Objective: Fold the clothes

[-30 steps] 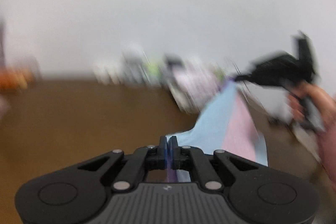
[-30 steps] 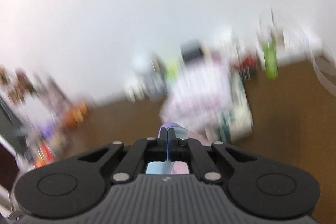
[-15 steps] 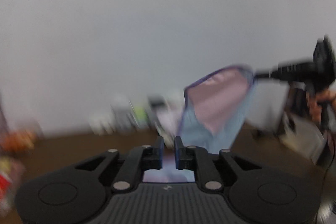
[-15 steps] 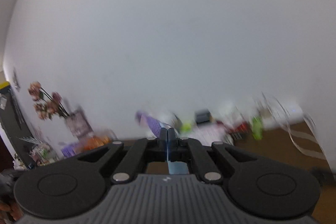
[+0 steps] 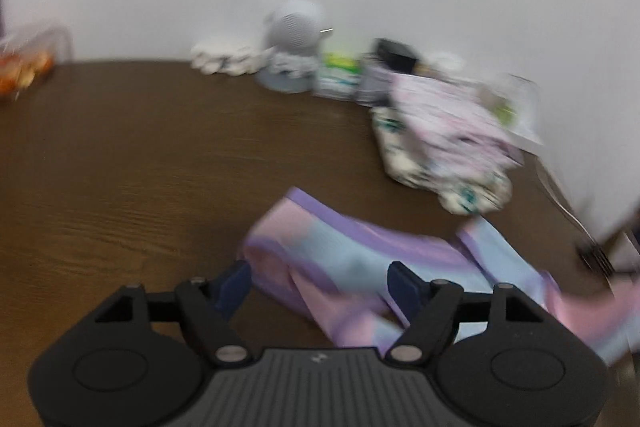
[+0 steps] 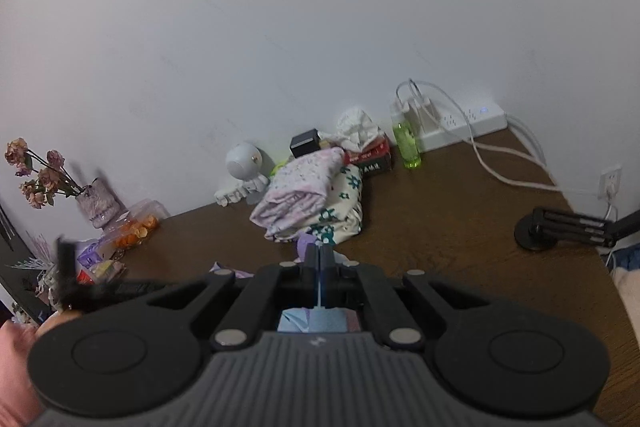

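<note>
Pastel garment (image 5: 360, 263): pink, blue and purple, crumpled on the brown table (image 5: 140, 167), lying just ahead of and between the left tool's fingers.
Left gripper (image 5: 320, 281): jaws spread and opening; cloth lies between them, pads not pressing on it.
Right gripper (image 6: 320, 257): jaws pressed together, pinching a blue edge of the garment.
Folded pile (image 6: 308, 199): floral clothes, beyond the right tool's tips, near the wall.
Green bottle (image 6: 406, 141): farther back, right of the pile.
</note>
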{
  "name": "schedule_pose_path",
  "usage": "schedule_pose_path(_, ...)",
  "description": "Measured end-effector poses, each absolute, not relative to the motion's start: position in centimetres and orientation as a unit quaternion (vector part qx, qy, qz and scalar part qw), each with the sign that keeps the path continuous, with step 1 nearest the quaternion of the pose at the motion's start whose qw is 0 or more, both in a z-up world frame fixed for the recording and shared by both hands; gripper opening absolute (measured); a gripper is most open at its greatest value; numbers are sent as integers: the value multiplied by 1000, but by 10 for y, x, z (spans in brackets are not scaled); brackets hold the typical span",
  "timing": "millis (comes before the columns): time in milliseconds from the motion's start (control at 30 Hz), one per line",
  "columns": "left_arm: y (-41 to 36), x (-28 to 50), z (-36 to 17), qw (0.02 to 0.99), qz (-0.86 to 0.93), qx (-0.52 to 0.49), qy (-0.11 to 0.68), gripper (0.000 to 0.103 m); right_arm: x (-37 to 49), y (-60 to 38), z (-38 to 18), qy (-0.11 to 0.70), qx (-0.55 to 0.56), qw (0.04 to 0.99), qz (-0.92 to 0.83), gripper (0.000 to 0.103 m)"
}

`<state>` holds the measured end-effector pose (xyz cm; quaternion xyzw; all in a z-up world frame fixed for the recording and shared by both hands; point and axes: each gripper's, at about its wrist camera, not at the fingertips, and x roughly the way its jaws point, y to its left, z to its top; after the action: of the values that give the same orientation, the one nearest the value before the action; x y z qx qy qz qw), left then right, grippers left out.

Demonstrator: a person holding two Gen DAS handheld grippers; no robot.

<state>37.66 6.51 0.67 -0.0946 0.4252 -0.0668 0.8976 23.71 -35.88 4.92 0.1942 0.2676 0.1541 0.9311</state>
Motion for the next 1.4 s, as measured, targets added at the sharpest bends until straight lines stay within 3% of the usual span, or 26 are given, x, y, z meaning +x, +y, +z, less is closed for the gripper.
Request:
schedule_pose_path(133,58,422,-19,894,-22,-78,441,70,253,-363,37,279,202,924,164,1)
schedule_pose_path(200,53,431,-25,900,-13,-54,432,60,259,-365,32,283,203,922,167,1)
schedule_pose_path(233,51,432,-27,901,-18,-44,431,45,261,-366,30,285,204,921,169,1)
schedule_pose_path(267,50,435,-30,899,-28,-39,435,17,264,-367,28,287,206,920,169,1)
schedule_pose_path(300,50,436,-33,898,-40,-43,436,2,266,-368,26,287,207,920,168,1)
schedule_pose_path(333,50,436,-32,899,-43,-44,434,0,269,-370,24,288,208,920,167,1)
schedule_pose_path(500,55,429,-6,927,-34,-48,370,0,288,-380,19,290,233,917,146,1)
schedule_pose_path(667,74,412,69,960,-32,-75,267,0,313,-394,50,250,293,914,128,1)
schedule_pose_path(800,95,356,152,985,-57,-84,143,0,309,-400,102,177,305,928,118,0)
schedule_pose_path(900,111,295,182,991,-79,-75,72,0,290,-404,124,142,299,936,117,0)
schedule_pose_path(967,115,255,180,992,-94,-58,57,0,279,-404,118,151,285,939,116,0)
schedule_pose_path(1167,123,175,78,978,-97,-34,184,0,267,-387,45,273,248,922,116,2)
schedule_pose_path(1233,125,155,39,967,-104,-47,226,0,272,-374,19,321,235,909,126,5)
schedule_pose_path(1300,127,143,10,956,-118,-58,263,0,279,-358,-3,364,221,894,136,19)
schedule_pose_path(1367,130,134,-8,945,-128,-66,293,1,288,-336,-14,390,202,887,141,53)
schedule_pose_path(1400,133,130,-13,941,-131,-67,305,3,294,-324,-18,396,187,887,145,55)
